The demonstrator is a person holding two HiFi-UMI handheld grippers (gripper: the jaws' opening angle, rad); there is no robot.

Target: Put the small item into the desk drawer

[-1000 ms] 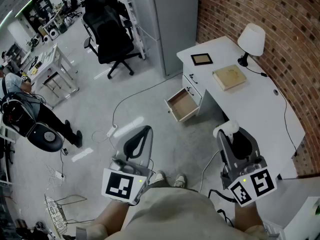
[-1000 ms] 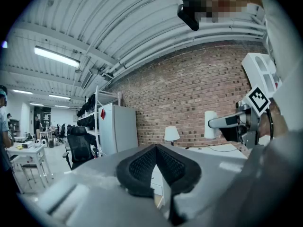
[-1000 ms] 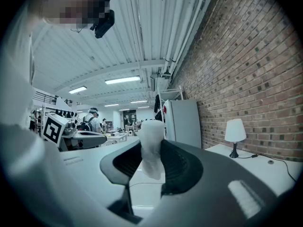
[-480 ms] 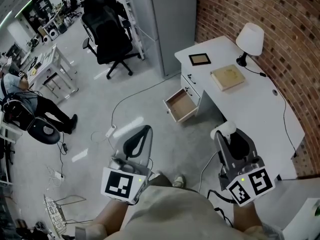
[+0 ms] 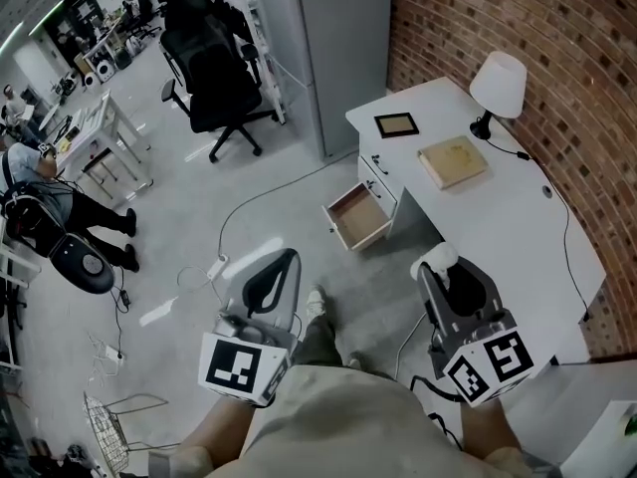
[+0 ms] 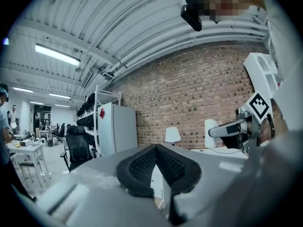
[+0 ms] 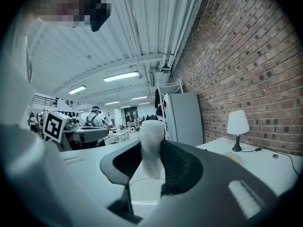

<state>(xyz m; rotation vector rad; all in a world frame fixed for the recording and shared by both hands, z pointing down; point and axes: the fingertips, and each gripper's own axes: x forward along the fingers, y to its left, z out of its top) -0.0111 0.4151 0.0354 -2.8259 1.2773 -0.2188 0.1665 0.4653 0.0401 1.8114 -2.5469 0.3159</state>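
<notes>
- The left tool [image 6: 156, 149], grey with black ridged pads, is held low by the person; its jaws are pressed together with nothing between them.
- The right tool [image 7: 150, 148] pinches a small white soft-looking lump [image 7: 151, 141], which sticks up past the jaw tips.
- In the head view this lump is in the air above the grey floor [image 5: 199, 227], just off the front edge of the white worktop [image 5: 518, 237] and apart from the drawer.
- One light shoe [image 5: 317, 302] shows on the floor between the two tools.
- The wood-lined drawer [image 5: 360, 215] is pulled out from the worktop's front, and nothing can be seen inside it.
- On the worktop lie a tan flat book [image 5: 454, 160] and a dark-framed picture [image 5: 396, 123], with a white-shaded lamp [image 5: 498, 83] by the red brick wall [image 5: 557, 58].
- Farther off stand a grey cabinet [image 5: 333, 38] and a black office chair [image 5: 214, 83].
</notes>
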